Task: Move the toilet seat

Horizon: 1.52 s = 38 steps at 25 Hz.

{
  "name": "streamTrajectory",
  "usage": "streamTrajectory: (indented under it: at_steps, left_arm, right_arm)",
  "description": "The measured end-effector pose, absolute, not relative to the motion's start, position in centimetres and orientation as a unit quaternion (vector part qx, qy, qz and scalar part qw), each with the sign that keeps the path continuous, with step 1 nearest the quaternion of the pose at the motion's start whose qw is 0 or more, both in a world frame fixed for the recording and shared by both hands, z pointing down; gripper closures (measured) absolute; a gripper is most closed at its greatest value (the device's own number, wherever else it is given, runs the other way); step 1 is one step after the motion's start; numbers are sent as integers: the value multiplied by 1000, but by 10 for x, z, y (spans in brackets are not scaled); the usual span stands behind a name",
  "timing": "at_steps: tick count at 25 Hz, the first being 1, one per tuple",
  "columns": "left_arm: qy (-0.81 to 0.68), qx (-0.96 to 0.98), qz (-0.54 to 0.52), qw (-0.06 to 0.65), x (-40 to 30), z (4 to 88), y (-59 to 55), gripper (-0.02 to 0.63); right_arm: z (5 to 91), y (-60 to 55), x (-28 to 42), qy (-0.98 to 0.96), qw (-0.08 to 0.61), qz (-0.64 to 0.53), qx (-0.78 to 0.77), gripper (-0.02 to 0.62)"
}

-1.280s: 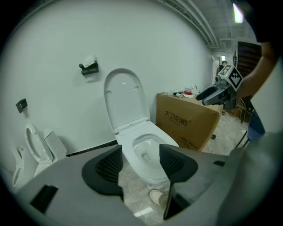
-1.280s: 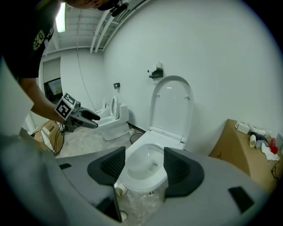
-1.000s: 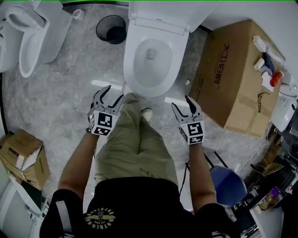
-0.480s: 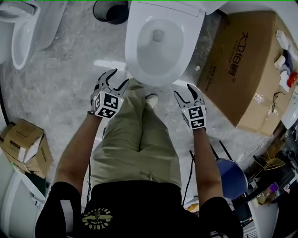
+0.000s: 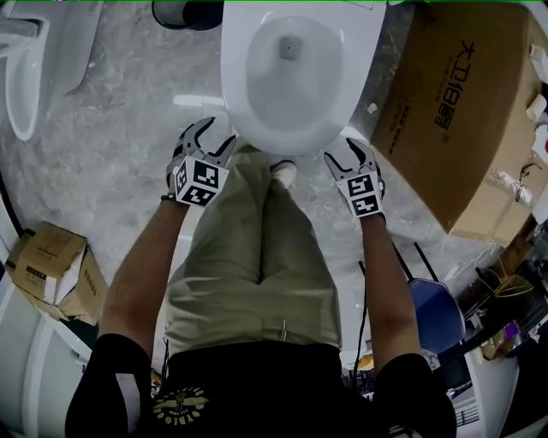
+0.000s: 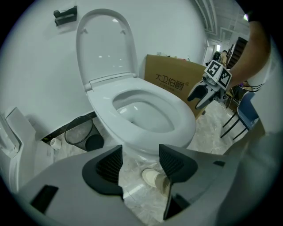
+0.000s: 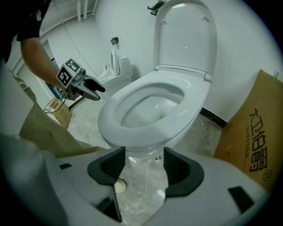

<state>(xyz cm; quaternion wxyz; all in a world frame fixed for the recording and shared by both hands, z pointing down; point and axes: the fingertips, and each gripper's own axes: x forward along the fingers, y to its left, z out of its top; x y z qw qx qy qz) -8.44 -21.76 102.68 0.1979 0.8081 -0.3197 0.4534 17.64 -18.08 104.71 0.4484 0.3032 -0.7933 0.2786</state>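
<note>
The white toilet seat (image 5: 257,128) lies down on the bowl at the top of the head view, and its lid (image 6: 106,48) stands upright against the wall. My left gripper (image 5: 212,139) hovers open by the front left of the seat's rim, apart from it. My right gripper (image 5: 347,154) is open at the front right of the rim, also apart from it. In the left gripper view the seat (image 6: 177,119) is just beyond the open left gripper (image 6: 140,161). Past my open right gripper (image 7: 143,165), the right gripper view shows the seat (image 7: 115,119). Neither gripper holds anything.
A big cardboard box (image 5: 454,111) stands right of the toilet. A black bin (image 5: 184,13) sits at its back left, a second toilet (image 5: 34,60) further left. Small boxes (image 5: 56,274) and a blue chair (image 5: 437,312) flank the person, whose shoe (image 5: 284,174) is at the bowl's foot.
Both grippers have moved forward, closer to the front rim of the toilet, and the head view has shifted forward with them. Both stay open.
</note>
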Motion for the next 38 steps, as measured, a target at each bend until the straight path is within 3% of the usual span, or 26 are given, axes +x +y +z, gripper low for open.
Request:
streamTrajectory:
  at_steps: [15,25,38]
  left_arm:
    - [-284,804,480,206,-85,1063,-214,330]
    - [-220,808,507,203,-66,1045,-203,330]
    - [-242,811,490,209,-58,972,-222,330]
  right_arm:
    - [1087,-177,161,-776,510,272,252,333]
    - [1030,-177,160,-782,476,311,254,334]
    - [949,-193,162,-787,447,334,264,345]
